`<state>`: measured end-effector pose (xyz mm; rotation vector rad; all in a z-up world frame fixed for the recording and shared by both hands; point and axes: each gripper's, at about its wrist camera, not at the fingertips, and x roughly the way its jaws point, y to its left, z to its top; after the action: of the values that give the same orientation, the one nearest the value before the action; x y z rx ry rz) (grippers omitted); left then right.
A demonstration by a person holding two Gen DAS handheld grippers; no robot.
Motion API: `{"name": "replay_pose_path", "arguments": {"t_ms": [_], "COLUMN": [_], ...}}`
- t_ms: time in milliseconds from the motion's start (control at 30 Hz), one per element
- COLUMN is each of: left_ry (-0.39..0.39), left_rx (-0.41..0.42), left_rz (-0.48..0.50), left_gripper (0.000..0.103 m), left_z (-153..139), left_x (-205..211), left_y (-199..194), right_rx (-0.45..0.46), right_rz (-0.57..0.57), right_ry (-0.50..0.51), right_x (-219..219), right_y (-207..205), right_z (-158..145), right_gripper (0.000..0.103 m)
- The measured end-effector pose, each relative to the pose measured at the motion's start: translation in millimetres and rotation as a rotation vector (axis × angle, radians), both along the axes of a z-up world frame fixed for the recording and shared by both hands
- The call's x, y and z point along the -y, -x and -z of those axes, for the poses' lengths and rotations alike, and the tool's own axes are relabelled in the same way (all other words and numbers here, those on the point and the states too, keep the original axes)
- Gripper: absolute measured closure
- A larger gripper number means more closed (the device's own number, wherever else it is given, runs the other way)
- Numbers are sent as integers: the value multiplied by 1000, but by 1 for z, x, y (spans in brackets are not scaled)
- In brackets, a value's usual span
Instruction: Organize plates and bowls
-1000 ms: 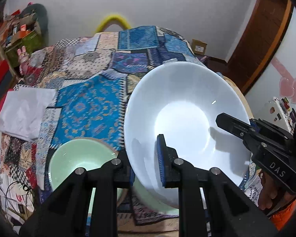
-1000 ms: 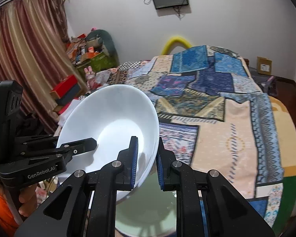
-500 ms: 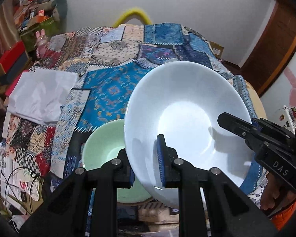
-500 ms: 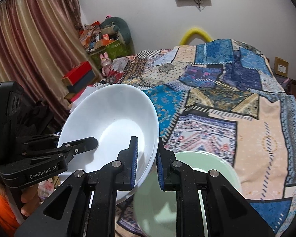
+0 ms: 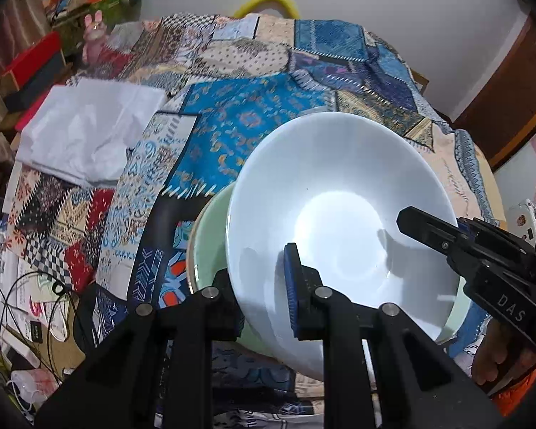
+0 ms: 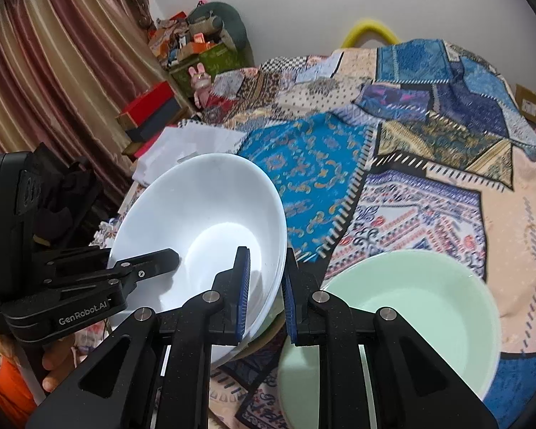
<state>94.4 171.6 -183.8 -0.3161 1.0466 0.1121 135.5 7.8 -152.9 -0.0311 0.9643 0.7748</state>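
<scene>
I have both grippers clamped on one white bowl (image 5: 343,221). The left gripper (image 5: 264,286) is closed on the rim at the bowl's 6 o'clock in its own view, one blue pad inside the wall, the other jaw outside. The right gripper (image 6: 264,293) is closed on the rim opposite, pad inside, jaw outside, biting at the bowl's 4 o'clock in the right wrist view. Nothing else is between either pair of jaws.

The bowl hangs tilted, clear of the surface, directly over a pale green bowl (image 6: 403,321). In the left view the green rim shows at 9 o'clock of the white bowl and again under its lower right edge, so I judge the two nearly lined up for nesting. Whether they touch I cannot tell.

Handling notes: the white bowl looks like glazed glass or ceramic. Treat it as rigid, smooth and breakable. The glaze is slippery under flat pads, and a thin rim gives little bite, so keep the pinches opposite each other and level the bowl before release. It appears moderately heavy for a rim hold. Lower it gently; glaze on glaze may chip.

Both bowls sit at the near edge of a patchwork quilt (image 6: 428,150); folded white cloth (image 5: 89,132) lies at 10 o'clock.
</scene>
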Motion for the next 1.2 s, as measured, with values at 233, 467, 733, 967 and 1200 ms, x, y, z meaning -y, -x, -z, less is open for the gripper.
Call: {"name": "replay_pose_path", "arguments": {"t_ms": [233,467,733,967,1200], "left_ry": [13,17,14,-10,-73], "left_rx": [-34,-51,-64,-70,-55], "left_rz": [-4,6,-19,-36,-59], "left_gripper": [85,85,86,86,85], "left_z": [18,29,33,28,15], "left_x": [-10,-8,-11,-10,-9], "left_y": [0,-2,-7,-12,-12], "right_rx": [-45,-58,-48,-45,-44], "right_rz": [-8,-1,-8,-8,-17], "right_ry": [22,36,46,37,41], "right_x": [-10,-11,-10,-5,-4], "right_y": [0,-3,-5,-5,-3], "right_z": [18,27,30,32,38], "right_gripper": [88,88,87,85,85]}}
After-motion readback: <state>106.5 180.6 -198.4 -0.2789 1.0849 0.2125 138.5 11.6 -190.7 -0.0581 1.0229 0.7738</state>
